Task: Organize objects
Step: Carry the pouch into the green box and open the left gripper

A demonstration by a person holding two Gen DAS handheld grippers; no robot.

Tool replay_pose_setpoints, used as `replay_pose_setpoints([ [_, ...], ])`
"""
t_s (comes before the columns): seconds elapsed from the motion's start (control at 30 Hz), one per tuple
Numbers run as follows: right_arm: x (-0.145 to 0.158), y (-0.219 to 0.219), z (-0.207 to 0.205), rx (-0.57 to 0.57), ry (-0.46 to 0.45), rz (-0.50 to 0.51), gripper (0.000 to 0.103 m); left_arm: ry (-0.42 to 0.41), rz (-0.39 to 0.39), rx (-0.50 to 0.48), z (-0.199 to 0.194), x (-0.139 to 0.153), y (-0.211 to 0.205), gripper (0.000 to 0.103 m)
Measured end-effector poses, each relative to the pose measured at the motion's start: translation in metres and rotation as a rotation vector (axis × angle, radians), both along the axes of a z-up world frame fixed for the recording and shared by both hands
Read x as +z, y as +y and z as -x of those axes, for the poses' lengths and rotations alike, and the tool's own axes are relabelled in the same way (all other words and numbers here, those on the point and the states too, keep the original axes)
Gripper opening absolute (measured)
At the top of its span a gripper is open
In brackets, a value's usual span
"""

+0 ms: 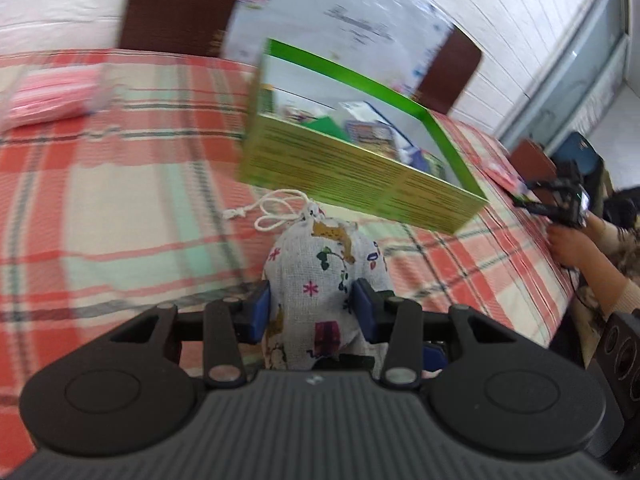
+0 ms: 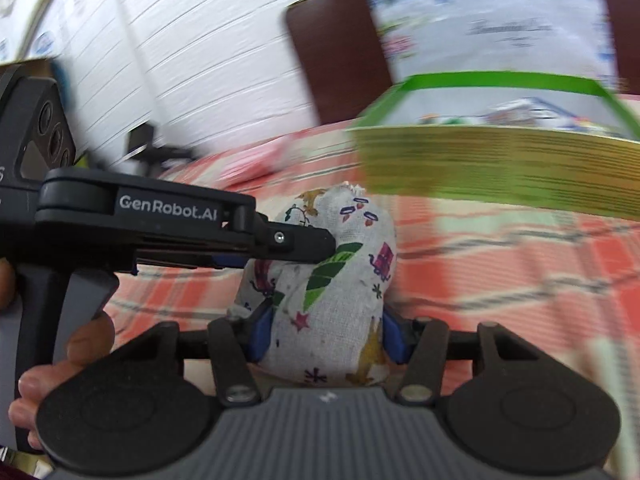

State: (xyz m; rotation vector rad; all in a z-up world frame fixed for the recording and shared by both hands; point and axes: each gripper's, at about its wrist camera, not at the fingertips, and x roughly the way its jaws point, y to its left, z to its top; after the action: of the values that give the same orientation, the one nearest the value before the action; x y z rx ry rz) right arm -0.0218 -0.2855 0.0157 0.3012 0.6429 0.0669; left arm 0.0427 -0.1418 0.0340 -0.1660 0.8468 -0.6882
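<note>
A printed cloth pouch (image 1: 320,276) with a white drawstring sits between the blue pads of my left gripper (image 1: 312,304), which press on its sides. In the right wrist view a printed pouch (image 2: 332,304) is likewise squeezed between the blue pads of my right gripper (image 2: 328,332). There the left gripper (image 2: 324,246) reaches in from the left, its finger lying across the pouch's upper part. I cannot tell whether this is one pouch or two. The open green box (image 1: 360,168) (image 2: 500,164) stands just beyond, with several printed items inside. In the left wrist view the right gripper (image 1: 532,206) appears far right, in a hand.
Everything rests on a red, white and green plaid cloth (image 1: 120,200). A pink striped packet (image 1: 52,100) lies at the far left. Two brown chair backs (image 1: 176,4) (image 1: 448,72) stand behind the table against a white wall. A dark speaker (image 1: 620,348) sits at the right edge.
</note>
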Motion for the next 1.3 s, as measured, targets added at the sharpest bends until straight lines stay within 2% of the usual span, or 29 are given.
replay_pose_setpoints([
  [0.2, -0.005, -0.036, 0.023, -0.123, -0.016, -0.007, 0.051, -0.031, -0.015, -0.112, 0.011, -0.002, -0.052, 0.045],
  [0.33, -0.016, -0.053, 0.023, -0.135, -0.011, -0.075, 0.051, -0.047, -0.046, -0.123, 0.012, -0.006, -0.063, 0.045],
  [0.37, -0.014, -0.051, 0.02, -0.128, -0.017, -0.061, 0.051, -0.042, -0.052, -0.117, 0.011, -0.002, -0.063, 0.045],
  [0.43, -0.007, -0.051, 0.023, -0.103, -0.053, -0.016, 0.049, -0.046, -0.038, -0.105, 0.008, 0.012, -0.062, 0.045],
  [0.53, 0.017, -0.054, 0.01, -0.093, -0.152, -0.003, 0.048, -0.147, -0.009, -0.092, -0.001, 0.045, -0.06, 0.045],
  [0.63, 0.041, -0.063, -0.019, -0.096, -0.239, 0.009, 0.048, -0.233, 0.004, -0.074, -0.022, 0.075, -0.066, 0.045],
  [0.73, 0.055, -0.075, -0.054, -0.109, -0.294, 0.022, 0.048, -0.265, 0.009, -0.042, -0.052, 0.093, -0.076, 0.045],
  [0.93, 0.045, -0.099, -0.13, -0.134, -0.27, 0.022, 0.049, -0.287, -0.089, 0.007, -0.116, 0.086, -0.107, 0.045],
  [0.97, 0.039, -0.099, -0.142, -0.143, -0.255, 0.046, 0.051, -0.299, -0.128, 0.023, -0.126, 0.079, -0.113, 0.049],
  [1.03, 0.024, -0.102, -0.168, -0.163, -0.185, 0.128, 0.066, -0.329, -0.269, 0.094, -0.142, 0.063, -0.124, 0.053],
  [1.07, 0.018, -0.102, -0.177, -0.186, -0.154, 0.162, 0.066, -0.329, -0.324, 0.115, -0.149, 0.055, -0.128, 0.052],
  [1.1, 0.016, -0.103, -0.179, -0.19, -0.158, 0.162, 0.066, -0.316, -0.347, 0.121, -0.153, 0.049, -0.129, 0.052],
  [1.17, 0.017, -0.104, -0.176, -0.186, -0.173, 0.147, 0.068, -0.297, -0.338, 0.129, -0.153, 0.043, -0.123, 0.053],
  [1.23, 0.018, -0.102, -0.169, -0.197, -0.191, 0.163, 0.074, -0.32, -0.34, 0.135, -0.147, 0.041, -0.12, 0.054],
  [1.3, 0.02, -0.101, -0.161, -0.212, -0.189, 0.164, 0.074, -0.325, -0.342, 0.141, -0.139, 0.043, -0.116, 0.054],
])
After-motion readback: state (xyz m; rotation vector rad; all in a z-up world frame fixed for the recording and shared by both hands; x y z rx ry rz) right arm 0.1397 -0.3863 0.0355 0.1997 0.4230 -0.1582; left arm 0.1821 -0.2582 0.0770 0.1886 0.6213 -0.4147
